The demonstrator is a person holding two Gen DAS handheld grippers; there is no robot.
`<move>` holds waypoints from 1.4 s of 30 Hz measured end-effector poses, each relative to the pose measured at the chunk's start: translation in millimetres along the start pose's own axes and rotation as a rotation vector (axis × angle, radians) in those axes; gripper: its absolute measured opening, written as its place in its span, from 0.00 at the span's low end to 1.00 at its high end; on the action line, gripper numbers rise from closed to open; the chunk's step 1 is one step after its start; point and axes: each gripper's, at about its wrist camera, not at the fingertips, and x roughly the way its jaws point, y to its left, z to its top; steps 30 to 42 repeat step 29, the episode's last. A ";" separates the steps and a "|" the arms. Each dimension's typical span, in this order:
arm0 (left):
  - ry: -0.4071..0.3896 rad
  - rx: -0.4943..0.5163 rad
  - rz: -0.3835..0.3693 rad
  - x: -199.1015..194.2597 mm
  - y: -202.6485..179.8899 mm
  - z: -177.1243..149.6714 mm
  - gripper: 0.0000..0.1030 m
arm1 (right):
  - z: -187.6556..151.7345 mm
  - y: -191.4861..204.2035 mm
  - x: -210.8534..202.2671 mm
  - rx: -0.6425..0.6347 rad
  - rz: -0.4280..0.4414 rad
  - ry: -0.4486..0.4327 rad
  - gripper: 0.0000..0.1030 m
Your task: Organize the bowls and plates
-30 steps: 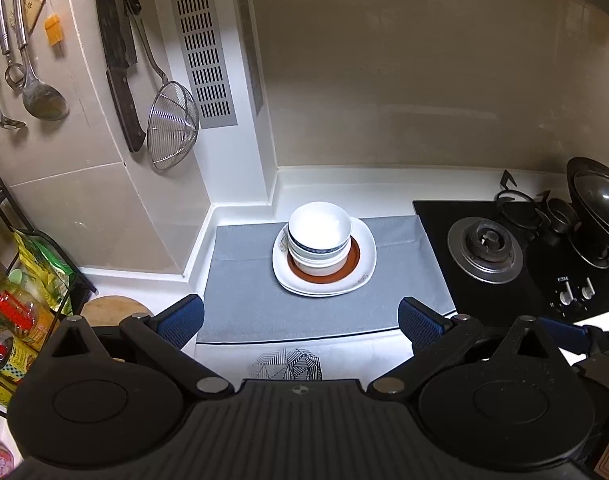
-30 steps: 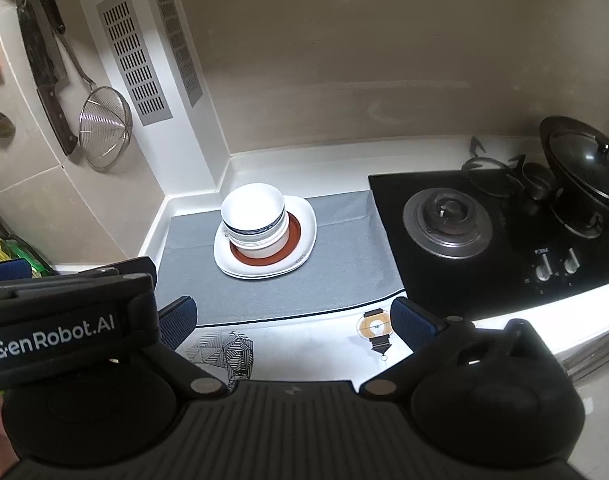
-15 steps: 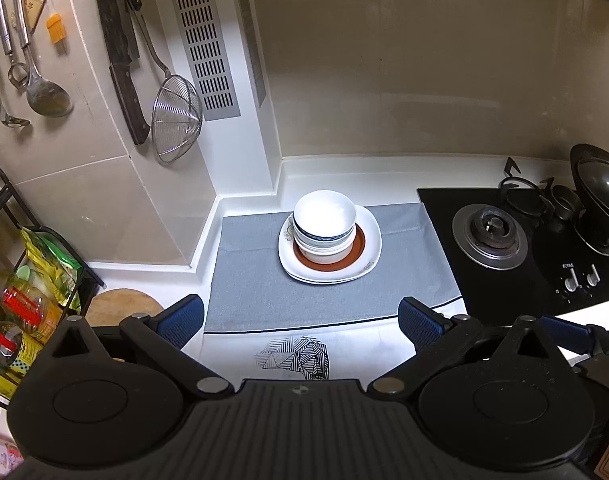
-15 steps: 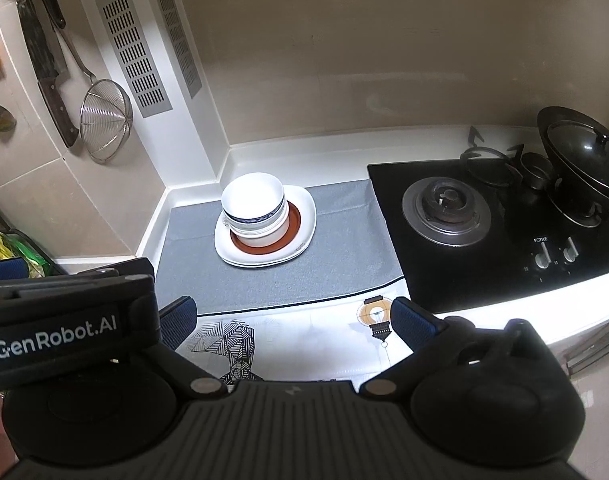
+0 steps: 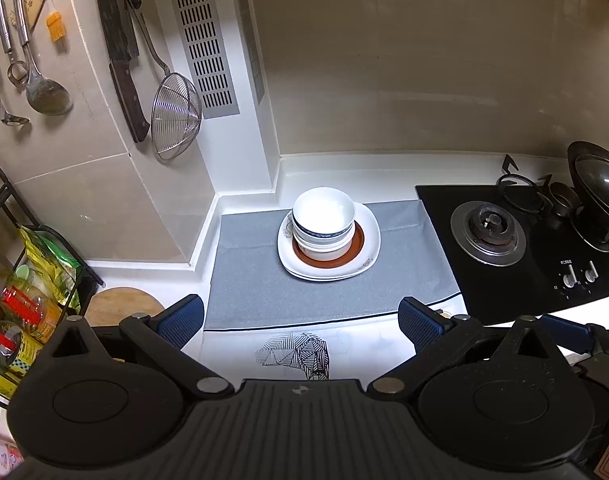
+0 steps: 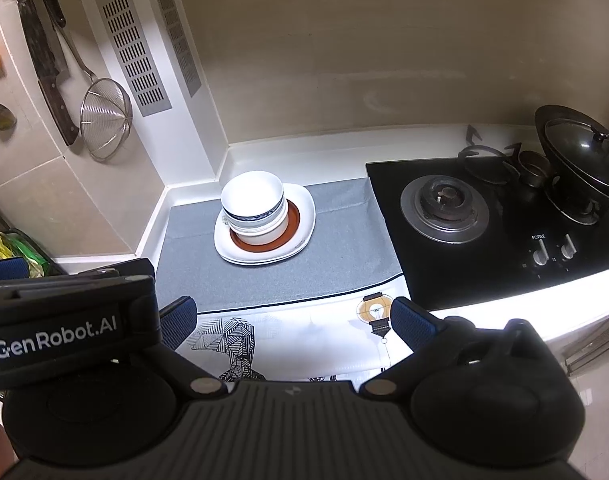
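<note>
White porcelain in a single stack: nested bowls (image 5: 323, 220), the upper one ringed with a dark blue band, seated on a brown-rimmed round plate (image 5: 354, 246), that in turn on white squarish plates (image 5: 368, 226) with a small printed motif at the near corner. All of it resting on a grey mat (image 5: 264, 280) laid across the white countertop (image 5: 344, 168), near the mat's far edge and close to the wall corner. Seen again from the right wrist: bowls (image 6: 251, 204) atop the squarish plates (image 6: 304, 204), grey mat (image 6: 272, 276) beneath.

Left gripper (image 5: 300, 320) held well back from the stack, blue-padded fingers (image 5: 182, 320) spread wide apart, nothing between them. Right gripper (image 6: 290, 322) likewise set back, its blue pads (image 6: 408, 322) wide apart and empty; left gripper's black body, lettered "GenRobot.AI", just beside it on the left in the right wrist view.

Black gas hob (image 5: 516, 248) to the right of the mat, touching its edge, with a lidded wok (image 5: 596, 184) on the far burner. White printed cloth (image 5: 296, 354) at the counter's near edge, just in front of the mat. Wire skimmer (image 5: 175, 114), cleaver (image 5: 122, 52) and ladle (image 5: 44, 88) hanging on the tiled wall to the left. Round wooden board (image 5: 120, 304) and a black rack of bottles (image 5: 20, 308) at lower left.
</note>
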 end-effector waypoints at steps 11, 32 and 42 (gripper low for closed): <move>0.012 -0.003 -0.004 3.5 1.3 1.3 1.00 | -0.7 2.2 1.4 0.000 -0.006 0.010 1.00; 0.041 -0.047 -0.014 27.0 12.0 4.1 1.00 | 6.2 8.3 20.9 -0.040 -0.019 0.042 1.00; 0.041 -0.047 -0.014 27.0 12.0 4.1 1.00 | 6.2 8.3 20.9 -0.040 -0.019 0.042 1.00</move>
